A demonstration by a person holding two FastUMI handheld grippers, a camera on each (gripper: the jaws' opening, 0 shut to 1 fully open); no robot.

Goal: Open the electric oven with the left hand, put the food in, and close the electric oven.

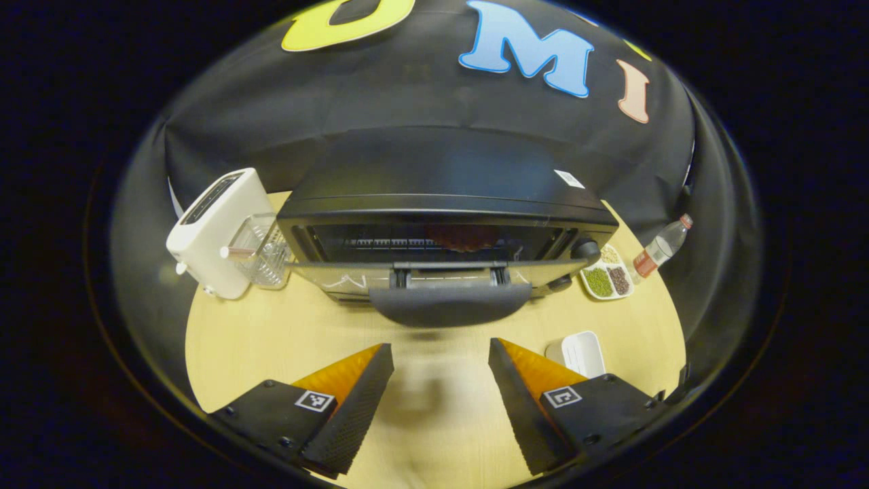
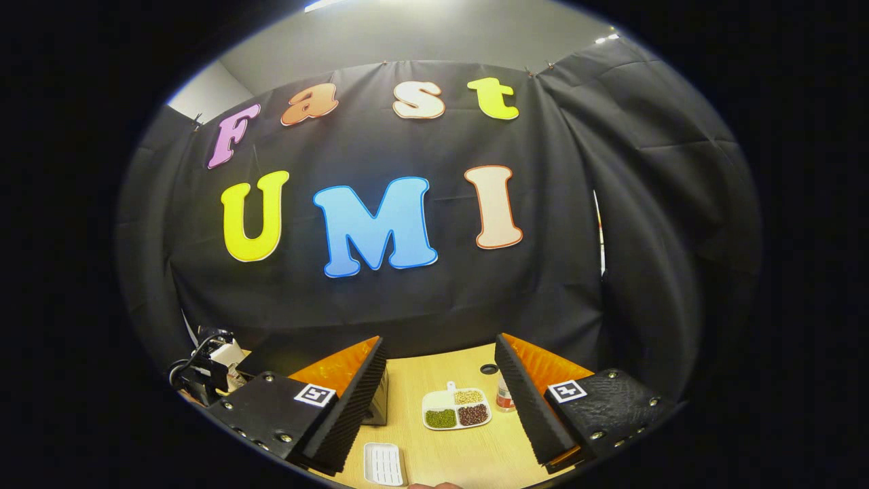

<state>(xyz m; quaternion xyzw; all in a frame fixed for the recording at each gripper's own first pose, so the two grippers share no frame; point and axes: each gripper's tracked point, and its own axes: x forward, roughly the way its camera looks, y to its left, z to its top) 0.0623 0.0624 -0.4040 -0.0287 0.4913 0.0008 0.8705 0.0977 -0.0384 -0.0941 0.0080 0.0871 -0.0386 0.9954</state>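
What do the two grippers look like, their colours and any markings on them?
The left gripper and the right gripper look the same: two wedge-shaped fingers with black textured inner pads, orange upper faces, and black bases held by small screws. Each finger base carries a small square black-and-white marker tag.

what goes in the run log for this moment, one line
oven: door ajar | food: inside | left claw: open, before door handle, apart | right claw: open, empty, above divided dish
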